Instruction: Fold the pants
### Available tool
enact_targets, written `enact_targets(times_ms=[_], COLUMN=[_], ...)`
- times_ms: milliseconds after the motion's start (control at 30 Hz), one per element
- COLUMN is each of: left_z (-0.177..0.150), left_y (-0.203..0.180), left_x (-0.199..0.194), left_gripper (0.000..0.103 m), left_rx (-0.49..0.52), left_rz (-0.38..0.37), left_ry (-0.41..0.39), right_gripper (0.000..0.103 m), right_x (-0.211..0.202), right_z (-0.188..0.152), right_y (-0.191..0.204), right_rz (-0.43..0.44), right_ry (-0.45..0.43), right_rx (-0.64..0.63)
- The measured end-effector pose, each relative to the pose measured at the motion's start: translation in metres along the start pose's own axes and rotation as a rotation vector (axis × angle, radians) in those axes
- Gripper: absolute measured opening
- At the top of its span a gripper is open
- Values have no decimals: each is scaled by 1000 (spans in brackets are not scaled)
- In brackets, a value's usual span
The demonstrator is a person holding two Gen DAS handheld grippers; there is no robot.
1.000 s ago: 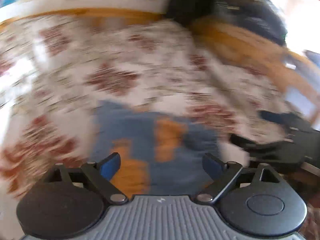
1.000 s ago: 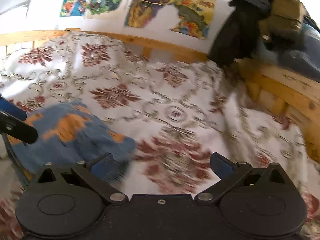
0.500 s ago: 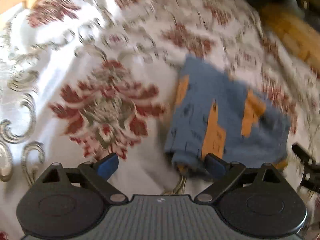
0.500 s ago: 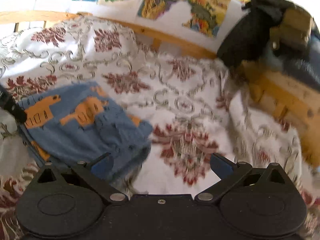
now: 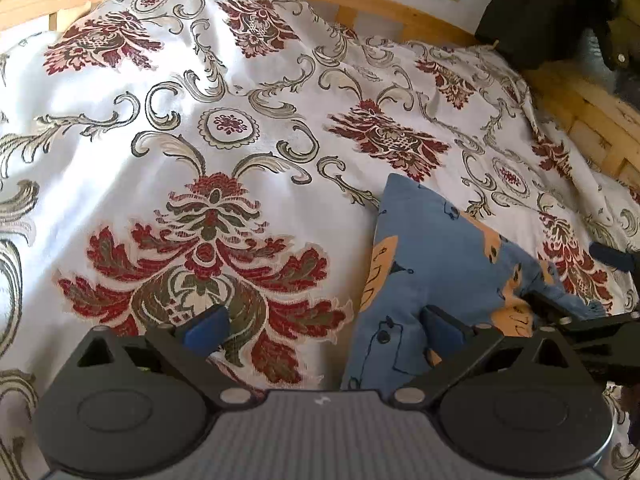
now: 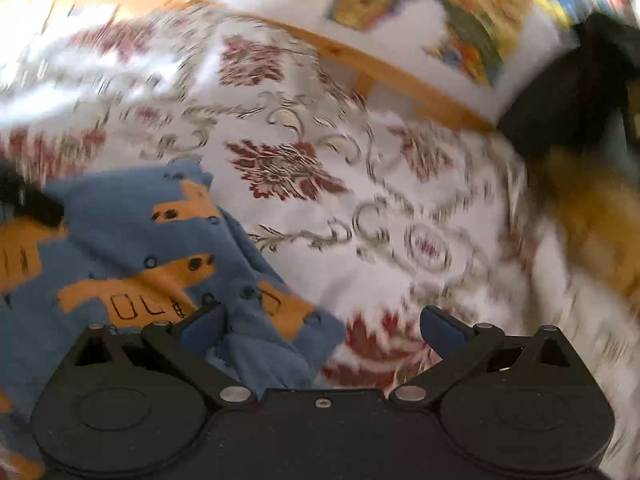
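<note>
Folded pants on a bedspread, both grippers spread and empty.

The left gripper [image 5: 322, 326] has its jaws wide apart over the bedspread [image 5: 224, 128]; the pants [image 5: 436, 264] lie ahead to its right, under its right fingertip [image 5: 438, 326]. The right gripper [image 6: 320, 326] is spread too, with the pants [image 6: 132, 240] ahead to its left and its left fingertip [image 6: 202, 328] over their edge. This view is blurred.
</note>
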State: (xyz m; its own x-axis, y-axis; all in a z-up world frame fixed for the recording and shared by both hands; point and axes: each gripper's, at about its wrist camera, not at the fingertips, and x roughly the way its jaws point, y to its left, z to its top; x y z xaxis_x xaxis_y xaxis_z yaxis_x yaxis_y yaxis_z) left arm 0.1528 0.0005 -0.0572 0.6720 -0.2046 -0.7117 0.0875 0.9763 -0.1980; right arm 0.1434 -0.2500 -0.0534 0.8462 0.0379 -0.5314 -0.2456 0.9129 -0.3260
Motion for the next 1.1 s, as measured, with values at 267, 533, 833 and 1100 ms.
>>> enact_targets(times_ms=[267, 533, 833, 1100], left_z=[1, -16, -21, -18], left_y=[3, 1, -1, 1], left_x=[-17, -26, -31, -30], left_gripper=[103, 102, 103, 103], left_rx=[-78, -31, -27, -39], left_rz=[3, 44, 67, 66], left_ry=[35, 61, 94, 108], right_gripper=[102, 102, 102, 102], right_x=[-62, -70, -95, -87], right_z=[1, -34, -39, -25], right_y=[22, 44, 25, 11], right_rz=[4, -15, -43, -74], right_ry=[-76, 99, 72, 46], right_rx=[24, 24, 114, 118])
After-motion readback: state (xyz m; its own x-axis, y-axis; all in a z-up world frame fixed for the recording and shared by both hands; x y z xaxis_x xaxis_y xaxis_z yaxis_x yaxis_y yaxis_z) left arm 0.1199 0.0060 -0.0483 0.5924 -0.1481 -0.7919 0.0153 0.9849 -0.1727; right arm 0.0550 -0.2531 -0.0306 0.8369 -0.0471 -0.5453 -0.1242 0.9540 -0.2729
